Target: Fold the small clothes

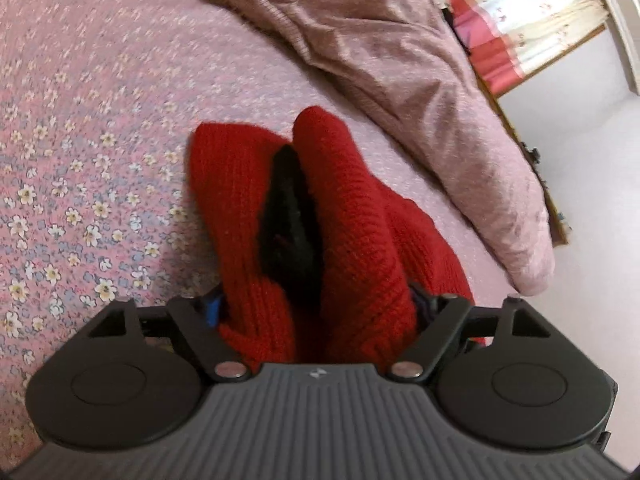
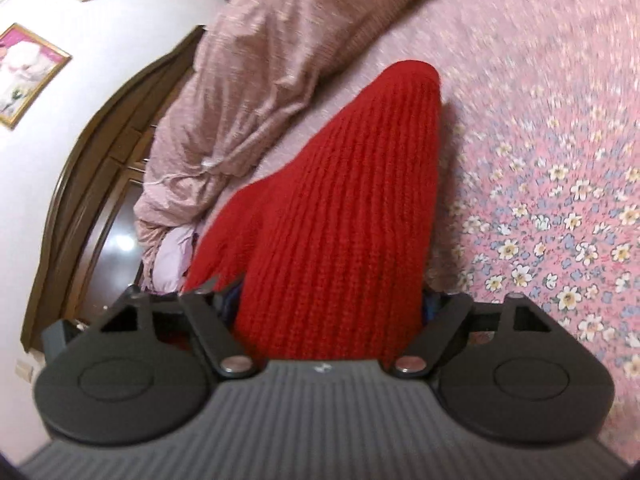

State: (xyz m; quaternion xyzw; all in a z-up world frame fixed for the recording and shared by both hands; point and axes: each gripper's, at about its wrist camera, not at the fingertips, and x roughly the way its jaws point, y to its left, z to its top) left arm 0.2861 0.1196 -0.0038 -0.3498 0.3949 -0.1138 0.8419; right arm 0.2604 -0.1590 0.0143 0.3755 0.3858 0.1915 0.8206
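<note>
Left gripper: its fingers are sitting at a middling spread, blue pads showing at both sides, and red knit is filling the whole gap between them. Whether the pads are pressing the cloth or merely flanking it, I cannot tell.

Right gripper: its fingers are likewise standing apart with the knit bunched between them and spilling over the housing. A firm pinch cannot be told from this view.

Red knitted garment: in the left wrist view it is occupying the centre of the frame, rising from the lower middle as two thick folds with a dark hollow opening between them. In the right wrist view the garment is running as one ribbed mass from the bottom centre up to a rounded end in the upper middle, draping over the bed.

Floral bedspread: pink with small white and blue flowers, it is spreading across the left of the left wrist view and the right of the right wrist view, blurring toward the edges.

Mauve quilt: it is lying rumpled across the upper right, just beside the garment; in the right wrist view the quilt is filling the upper left.

Curtain: red and cream, hanging at the upper right corner.

Framed picture: hanging on the white wall at the left edge.

Wooden headboard: curving down the left side.
</note>
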